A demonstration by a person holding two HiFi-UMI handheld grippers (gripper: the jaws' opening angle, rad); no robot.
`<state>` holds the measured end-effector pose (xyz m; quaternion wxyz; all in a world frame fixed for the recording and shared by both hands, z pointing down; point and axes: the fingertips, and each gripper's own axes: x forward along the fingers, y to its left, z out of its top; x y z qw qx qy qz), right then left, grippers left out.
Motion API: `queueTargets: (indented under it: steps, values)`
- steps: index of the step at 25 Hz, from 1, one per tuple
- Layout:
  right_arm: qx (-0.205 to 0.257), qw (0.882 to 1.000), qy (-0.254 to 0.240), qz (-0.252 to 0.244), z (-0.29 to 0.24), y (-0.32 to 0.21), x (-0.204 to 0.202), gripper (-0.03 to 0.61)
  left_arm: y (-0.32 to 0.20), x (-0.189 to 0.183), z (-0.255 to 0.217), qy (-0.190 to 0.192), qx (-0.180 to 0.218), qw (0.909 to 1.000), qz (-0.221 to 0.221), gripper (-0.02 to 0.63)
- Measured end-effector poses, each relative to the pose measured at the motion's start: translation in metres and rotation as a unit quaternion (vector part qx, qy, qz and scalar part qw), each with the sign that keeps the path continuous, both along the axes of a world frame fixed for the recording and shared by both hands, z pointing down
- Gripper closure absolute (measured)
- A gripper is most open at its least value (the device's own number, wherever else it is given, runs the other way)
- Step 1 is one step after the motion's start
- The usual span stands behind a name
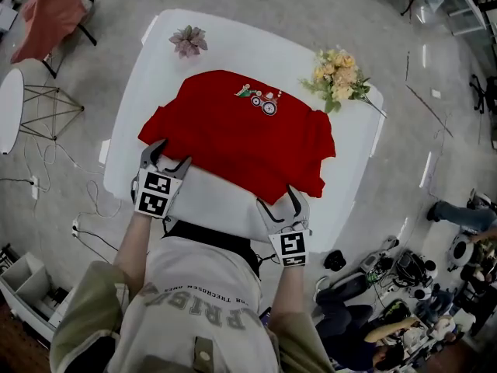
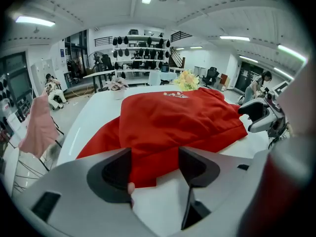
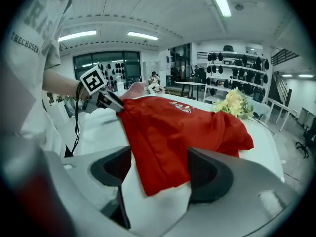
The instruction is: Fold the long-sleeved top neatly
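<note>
soft, limp, light red long-sleeved fabric top [image 1: 241,134] lying mid white rounded table [image 1: 233,33], likely best pinched at near hem corners, between parted, unclosed jaws of left gripper [image 1: 166,158] and right gripper [image 1: 277,202].

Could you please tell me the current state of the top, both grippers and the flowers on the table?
Red top: lying on the white table, print facing up.
Left gripper: open, the top's near edge between its jaws.
Right gripper: open, a corner of the top between its jaws.
Yellow bouquet: lying on the table.
Pink flower: lying on the table, apart from the top.
</note>
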<state>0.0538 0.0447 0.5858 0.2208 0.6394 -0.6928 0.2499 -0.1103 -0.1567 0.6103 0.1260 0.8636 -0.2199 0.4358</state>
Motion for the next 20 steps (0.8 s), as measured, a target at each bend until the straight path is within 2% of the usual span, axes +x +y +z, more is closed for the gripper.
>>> queueTargets:
  steps: [2,5,9,10,12,17,20]
  values:
    - [-0.025,0.999,0.002,-0.022,0.015,0.006,-0.004,0.226,-0.002,-0.002,0.002,-0.012,0.007,0.9999,0.000,0.324]
    - [-0.060,0.997,0.013,-0.049,0.034,0.015,-0.006,0.246,-0.005,-0.004,0.005,-0.025,0.023,0.9994,-0.003,0.390]
    - [-0.079,0.995,0.035,-0.058,0.040,0.019,-0.001,0.319,-0.002,-0.009,0.007,-0.040,0.027,0.9988,0.006,0.502]
    - [-0.082,0.994,0.045,-0.064,0.041,0.019,0.000,0.321,-0.001,-0.010,0.007,-0.039,0.025,0.9989,0.008,0.537]
    - [-0.088,0.991,0.065,-0.074,0.043,0.018,0.002,0.372,0.002,-0.010,0.007,-0.035,0.023,0.9991,0.010,0.581]
    - [-0.086,0.989,0.096,-0.076,0.037,0.019,0.003,0.488,0.005,-0.013,0.003,-0.019,0.003,0.9998,-0.004,0.597]
    - [-0.077,0.990,0.099,-0.065,0.027,0.019,0.004,0.517,0.002,-0.014,-0.009,0.002,0.000,0.9999,-0.012,0.598]
